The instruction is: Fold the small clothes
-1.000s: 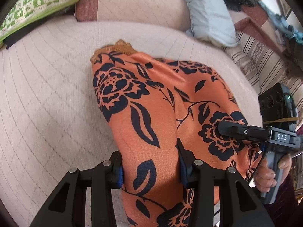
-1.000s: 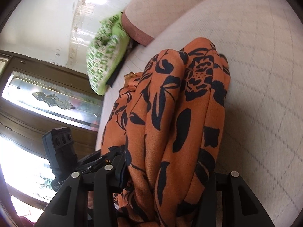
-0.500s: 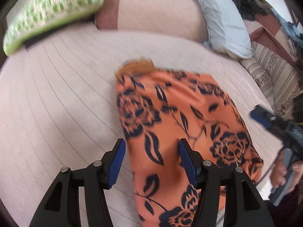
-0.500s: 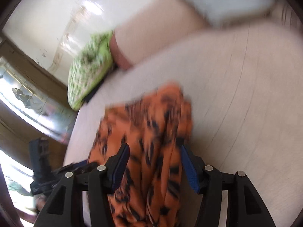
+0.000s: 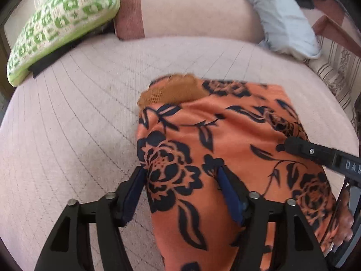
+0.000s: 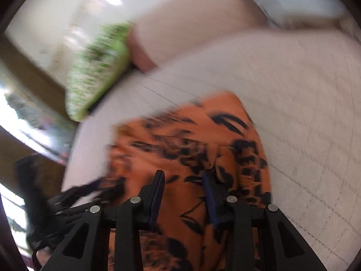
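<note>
**Op:** I've got the orange floral garment (image 5: pixel 225 149) lying folded on the pale quilted sofa seat (image 5: pixel 67 135), its brown collar (image 5: pixel 173 90) at the far end, toward the backrest. The green patterned cushion (image 5: pixel 58 22) sits far left, a grey pillow (image 5: pixel 279 15) far right, both well apart from the cloth.

**Spotter:** Tools?

**Op:** My left tool (image 5: pixel 180 187) is spread; its jaws have just been opening. The near-left edge of the garment lies between the blue pads, but they don't press on it. My right tool (image 6: pixel 182 194) has just been closing and stands narrower, over the near-right part of the cloth. That view is smeared, so I can't tell whether the pads are pinching fabric.

**Spotter:** So what's the step?

**Op:** I'd judge a fold has just been laid and I'm letting go on the left. To do it well I should lift the left tool straight off so a pad doesn't drag the edge. If the right tool takes a new hold, it should catch every layer at the near edge, or the stack will slide apart.

**Spotter:** Risk?

**Op:** The fabric looks slippery and thin; a one-layer pinch would undo the fold.
</note>
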Demonstrator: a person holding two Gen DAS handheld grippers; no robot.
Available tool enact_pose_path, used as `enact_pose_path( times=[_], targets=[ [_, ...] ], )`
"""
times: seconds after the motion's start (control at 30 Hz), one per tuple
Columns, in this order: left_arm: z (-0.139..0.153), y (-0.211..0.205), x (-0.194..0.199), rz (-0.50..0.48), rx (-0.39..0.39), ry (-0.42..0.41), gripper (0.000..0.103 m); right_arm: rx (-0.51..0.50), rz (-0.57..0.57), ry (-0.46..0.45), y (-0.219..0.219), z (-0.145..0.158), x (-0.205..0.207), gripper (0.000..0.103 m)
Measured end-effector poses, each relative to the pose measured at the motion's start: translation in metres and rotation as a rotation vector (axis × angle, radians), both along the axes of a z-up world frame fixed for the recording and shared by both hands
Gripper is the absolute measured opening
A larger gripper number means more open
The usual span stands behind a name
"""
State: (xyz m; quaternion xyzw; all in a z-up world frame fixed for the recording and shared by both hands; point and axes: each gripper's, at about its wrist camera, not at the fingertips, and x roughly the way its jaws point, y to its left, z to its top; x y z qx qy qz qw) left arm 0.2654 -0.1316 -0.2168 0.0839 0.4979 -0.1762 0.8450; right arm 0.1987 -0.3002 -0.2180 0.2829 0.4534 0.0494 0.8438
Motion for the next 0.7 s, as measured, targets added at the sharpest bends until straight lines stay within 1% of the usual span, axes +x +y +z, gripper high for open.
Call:
enact_pose_path(
  times=[0.07,0.13,0.23,0.33,0.4,0.43,0.5,0.57,0.63,0.7],
  targets=[
    [-0.004,0.005,0.004,0.011,-0.023,0.016,0.078,0.006,0.009,-0.003,-0.002,0.001,0.004,0.033],
    [-0.001,0.01,0.007,0.02,-0.046,0.033,0.079,-0.005,0.018,-0.015,0.0,0.002,0.006,0.034],
    [0.011,0.021,-0.005,0.037,-0.059,0.019,0.078,0.004,0.034,-0.055,-0.005,0.013,-0.004,0.035],
    [0.028,0.027,-0.029,0.038,-0.05,-0.032,0.078,0.023,0.041,-0.129,-0.014,0.037,-0.029,0.035],
    [0.04,0.038,-0.056,0.042,-0.027,-0.095,0.078,-0.013,0.053,-0.168,-0.014,0.052,-0.043,0.035],
    [0.042,0.041,-0.064,0.047,-0.018,-0.112,0.078,-0.032,0.056,-0.19,-0.013,0.06,-0.055,0.035],
    [0.047,0.05,-0.087,0.054,-0.012,-0.136,0.078,-0.031,0.064,-0.206,-0.014,0.066,-0.075,0.035],
    [0.045,0.054,-0.108,0.054,-0.006,-0.131,0.078,-0.019,0.08,-0.224,-0.015,0.062,-0.097,0.035],
    [0.038,0.052,-0.121,0.039,0.024,-0.11,0.078,-0.071,0.099,-0.223,-0.007,0.056,-0.116,0.035],
    [0.026,0.05,-0.128,0.026,0.061,-0.09,0.078,-0.121,0.121,-0.187,0.002,0.046,-0.126,0.035]
  ],
)
